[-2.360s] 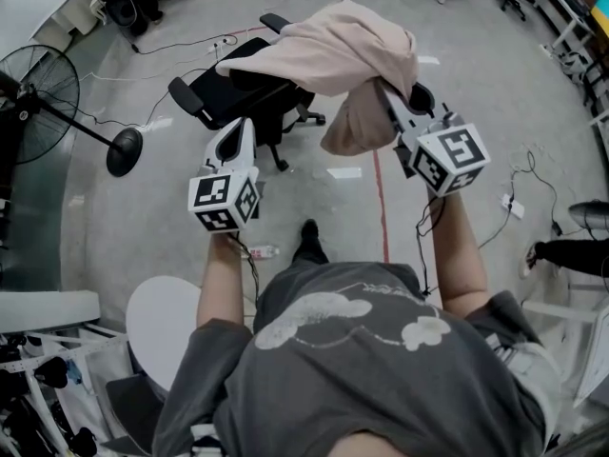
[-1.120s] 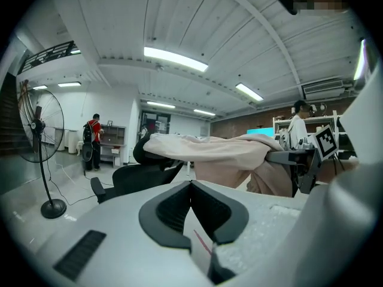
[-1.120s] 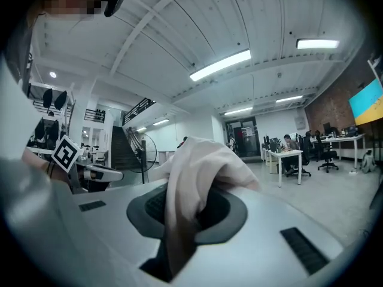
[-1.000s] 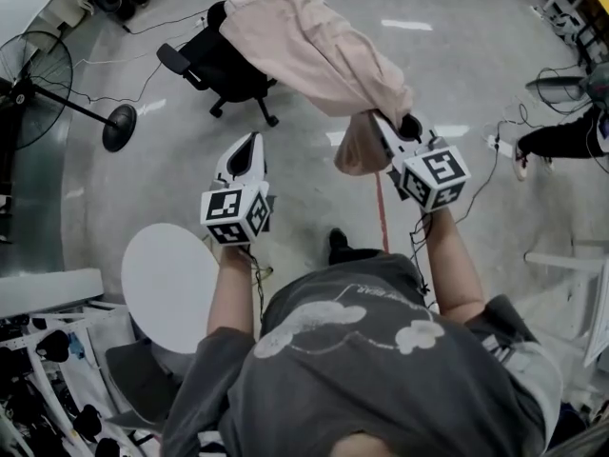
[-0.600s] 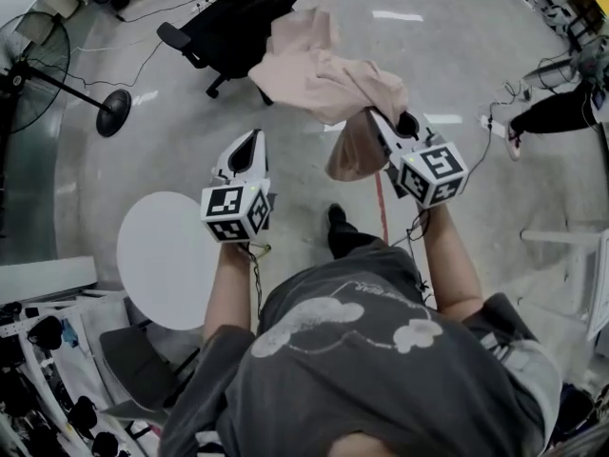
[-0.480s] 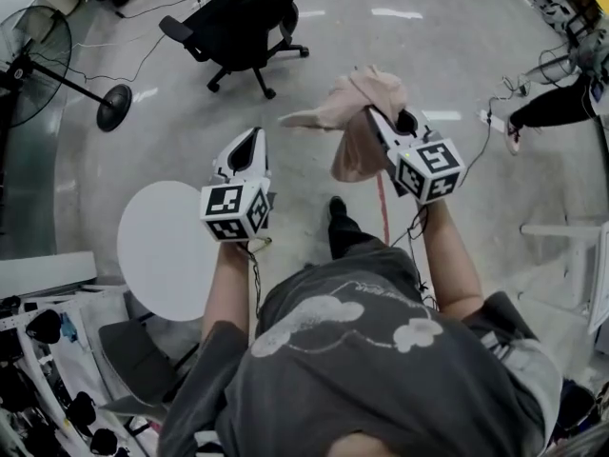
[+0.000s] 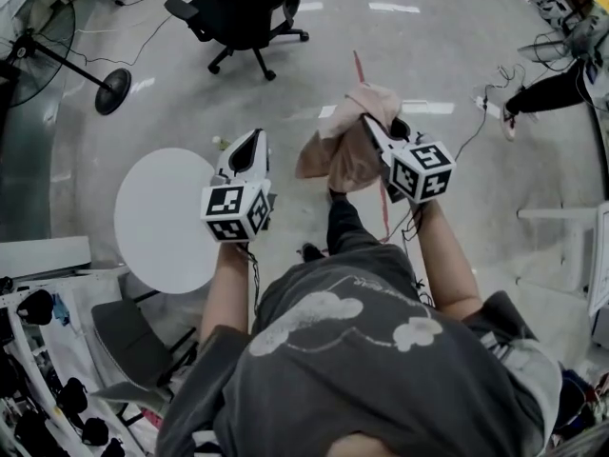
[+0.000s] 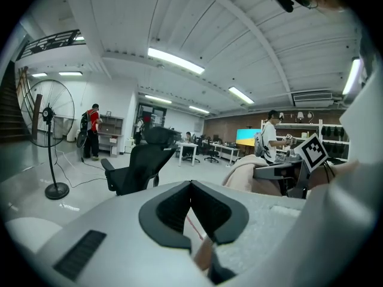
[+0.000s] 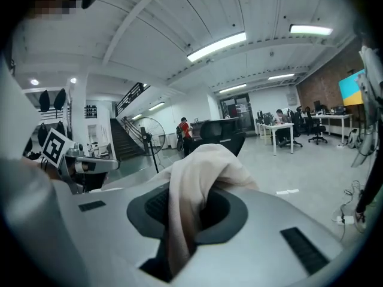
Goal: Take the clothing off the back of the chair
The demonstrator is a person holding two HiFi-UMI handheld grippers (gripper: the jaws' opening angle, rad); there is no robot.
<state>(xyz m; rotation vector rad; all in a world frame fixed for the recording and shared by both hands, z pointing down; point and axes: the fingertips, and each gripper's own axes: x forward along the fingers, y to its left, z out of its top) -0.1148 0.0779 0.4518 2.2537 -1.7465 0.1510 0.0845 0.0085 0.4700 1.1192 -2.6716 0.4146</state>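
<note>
The clothing, a pale pink garment (image 7: 344, 149), hangs bunched from my right gripper (image 7: 367, 122), clear of the black office chair (image 7: 243, 9) that stands bare at the top left of the head view. In the right gripper view the cloth (image 9: 190, 191) is pinched between the jaws and drapes over them, with the chair (image 9: 222, 135) behind it. My left gripper (image 7: 250, 145) is held beside it, shut with nothing in it. In the left gripper view, the chair (image 8: 142, 165) stands ahead on the left and the garment (image 8: 244, 172) on the right.
A round white table (image 7: 164, 219) is just left of my left arm. A standing fan (image 7: 55, 44) is at the far left. A red floor line (image 7: 385, 212), cables and another person's legs (image 7: 552, 91) lie to the right. Desks and people stand farther back (image 8: 197, 149).
The garment has come off the chair back and now hangs in a small bunch from my right gripper. Both grippers have drawn back from the chair, which now stands farther away.
</note>
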